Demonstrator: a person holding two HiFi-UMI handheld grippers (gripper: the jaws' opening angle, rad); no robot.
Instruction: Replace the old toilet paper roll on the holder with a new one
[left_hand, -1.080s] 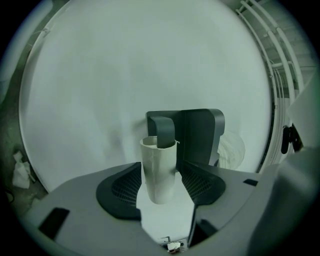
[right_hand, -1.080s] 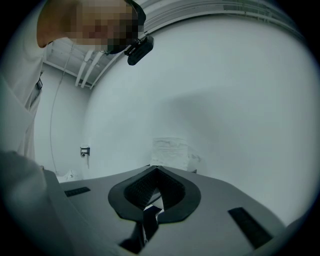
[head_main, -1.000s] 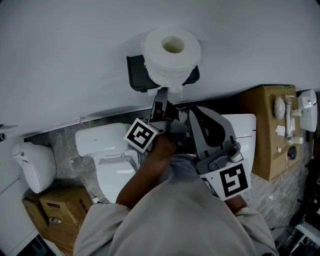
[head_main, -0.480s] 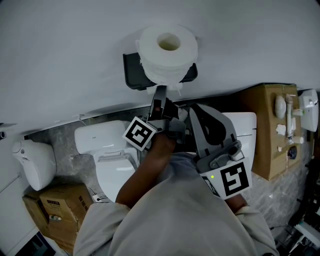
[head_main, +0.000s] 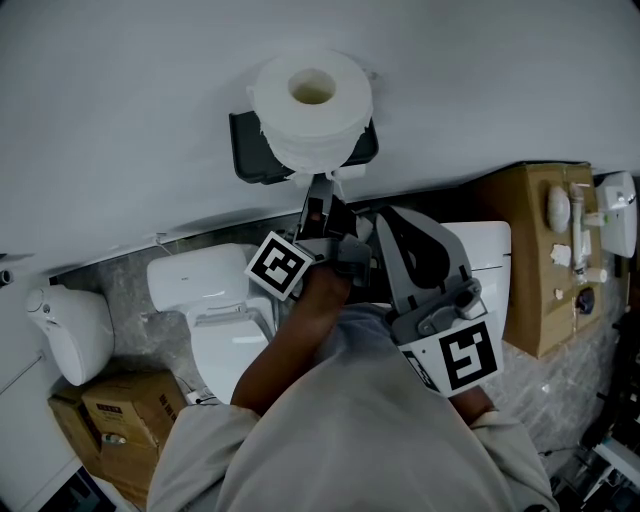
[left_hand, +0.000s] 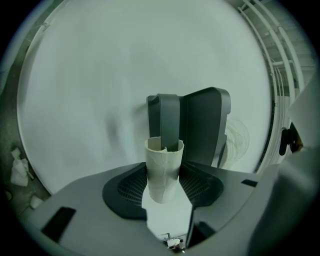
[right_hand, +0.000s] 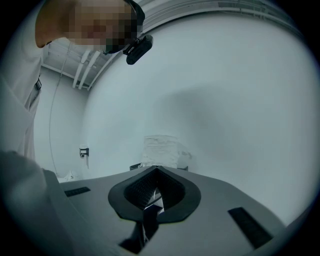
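A full white toilet paper roll (head_main: 312, 110) stands on end on top of the dark wall holder (head_main: 250, 155). In the right gripper view the new roll (right_hand: 160, 150) shows ahead on the wall. Just under the holder is my left gripper (head_main: 318, 195). In the left gripper view the grey holder (left_hand: 200, 125) has its arm inside a nearly bare old tube (left_hand: 163, 170). My left gripper (left_hand: 164, 187) has just been closing, and its pads press the tube from both sides. My right gripper (head_main: 385, 222) waits beside it, shut (right_hand: 152, 192) and holding nothing.
Below the holder stands a white toilet (head_main: 215, 310). A cardboard box (head_main: 535, 260) with small fittings on top is at the right, another box (head_main: 130, 410) at the lower left, next to a white appliance (head_main: 65, 335). The wall (head_main: 480, 80) is plain white.
The head view has shifted, so the roll and holder sit further left and higher in the picture. Both grippers have kept their places.
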